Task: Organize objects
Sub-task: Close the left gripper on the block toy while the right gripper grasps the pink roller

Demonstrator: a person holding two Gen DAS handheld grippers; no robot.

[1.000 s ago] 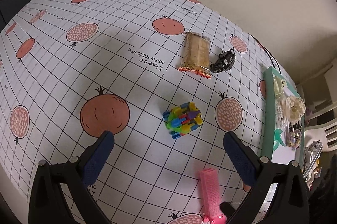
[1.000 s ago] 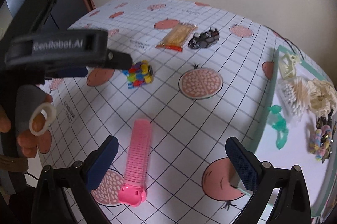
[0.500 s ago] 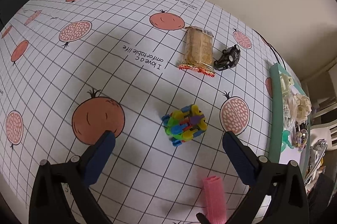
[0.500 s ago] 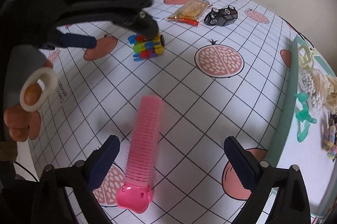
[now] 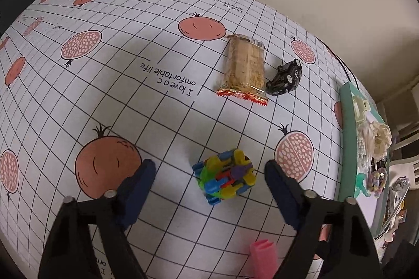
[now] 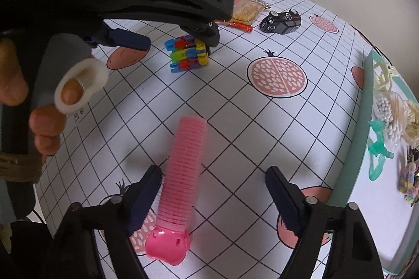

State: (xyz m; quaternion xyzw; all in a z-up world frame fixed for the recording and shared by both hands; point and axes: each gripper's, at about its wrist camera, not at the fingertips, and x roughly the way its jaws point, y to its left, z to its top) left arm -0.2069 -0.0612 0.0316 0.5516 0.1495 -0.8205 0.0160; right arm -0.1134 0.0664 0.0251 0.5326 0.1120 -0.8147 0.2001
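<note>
A multicoloured block toy (image 5: 225, 175) lies on the pomegranate-print tablecloth (image 5: 131, 85). My left gripper (image 5: 209, 175) is open, its fingers on either side of the toy without touching it. In the right wrist view the same toy (image 6: 187, 52) sits under the left gripper's body. A pink hair roller (image 6: 180, 180) lies lengthwise between the fingers of my open right gripper (image 6: 213, 188), closer to the left finger. Only the roller's tip (image 5: 263, 254) shows in the left wrist view.
A snack packet (image 5: 244, 68) and a black toy car (image 5: 285, 77) lie farther back. A green-rimmed tray (image 5: 348, 137) at the right edge holds hair clips, cotton swabs and trinkets. A person's hand (image 6: 39, 106) grips the left gripper's handle.
My left gripper has moved forward and down until its fingers flank the block toy. My right gripper has closed in on the pink roller, which now lies between its fingers.
</note>
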